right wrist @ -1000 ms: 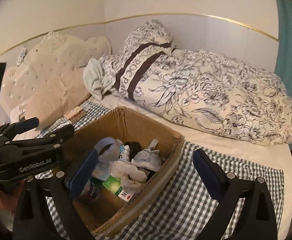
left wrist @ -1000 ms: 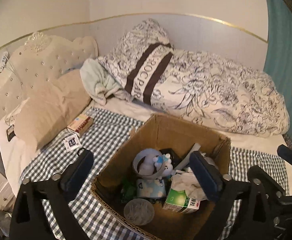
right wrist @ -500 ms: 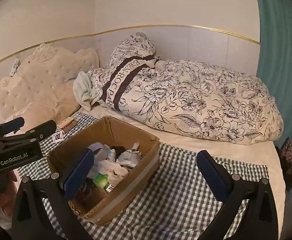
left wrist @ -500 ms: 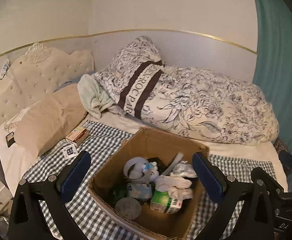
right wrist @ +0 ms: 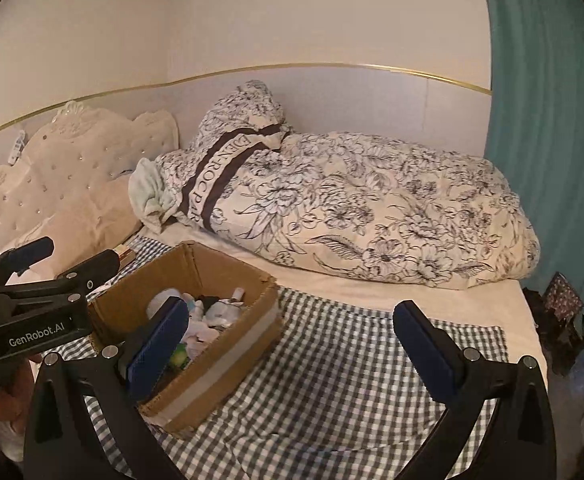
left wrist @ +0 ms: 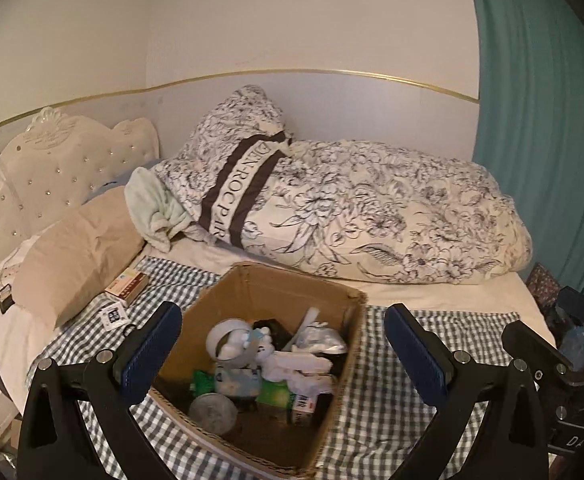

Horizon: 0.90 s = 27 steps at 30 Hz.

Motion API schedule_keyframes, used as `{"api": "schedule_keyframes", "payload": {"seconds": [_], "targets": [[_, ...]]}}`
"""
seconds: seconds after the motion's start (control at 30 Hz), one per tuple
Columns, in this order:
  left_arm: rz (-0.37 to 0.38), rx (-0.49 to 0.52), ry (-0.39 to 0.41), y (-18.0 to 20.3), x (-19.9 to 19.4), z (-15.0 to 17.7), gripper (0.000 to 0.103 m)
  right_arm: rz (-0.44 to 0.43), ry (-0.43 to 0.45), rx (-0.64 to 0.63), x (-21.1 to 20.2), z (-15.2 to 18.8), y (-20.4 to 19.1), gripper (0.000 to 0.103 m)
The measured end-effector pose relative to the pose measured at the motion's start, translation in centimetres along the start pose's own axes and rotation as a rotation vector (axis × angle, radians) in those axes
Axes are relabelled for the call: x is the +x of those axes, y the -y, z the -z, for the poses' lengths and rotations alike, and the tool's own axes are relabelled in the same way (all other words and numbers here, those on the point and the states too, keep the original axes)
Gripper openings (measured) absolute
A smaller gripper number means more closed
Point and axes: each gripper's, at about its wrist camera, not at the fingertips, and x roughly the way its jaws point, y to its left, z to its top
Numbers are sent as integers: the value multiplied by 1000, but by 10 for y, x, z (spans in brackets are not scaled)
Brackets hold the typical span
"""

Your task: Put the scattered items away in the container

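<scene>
While both grippers have drawn back and up from the cardboard box [left wrist: 252, 292] over the last second, it now sits smaller in each view, on the checked cloth [right wrist: 332, 360]. Left gripper [left wrist: 282, 350] and right gripper [right wrist: 292, 344] are spread wide, holding nothing. Box contents look settled. A small carton [left wrist: 128, 283] and a card [left wrist: 113, 315], possibly leftovers, lie beside the tan pillow [left wrist: 76, 252]; tidying seems nearly done.

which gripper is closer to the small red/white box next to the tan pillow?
Left. The left gripper hangs over the cardboard box, with the small red/white box just beyond its left finger. The right gripper is farther off, on the cardboard box's other side.
</scene>
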Motion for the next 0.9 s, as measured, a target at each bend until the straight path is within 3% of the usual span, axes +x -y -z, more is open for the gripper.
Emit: {"api": "schedule_keyframes", "payload": {"seconds": [0.6, 0.9], "targets": [[141, 25, 13, 72, -16, 4, 103, 142, 23, 57, -49, 18, 66, 103], [182, 93, 28, 109, -19, 14, 103, 203, 30, 81, -68, 26, 98, 103]]}}
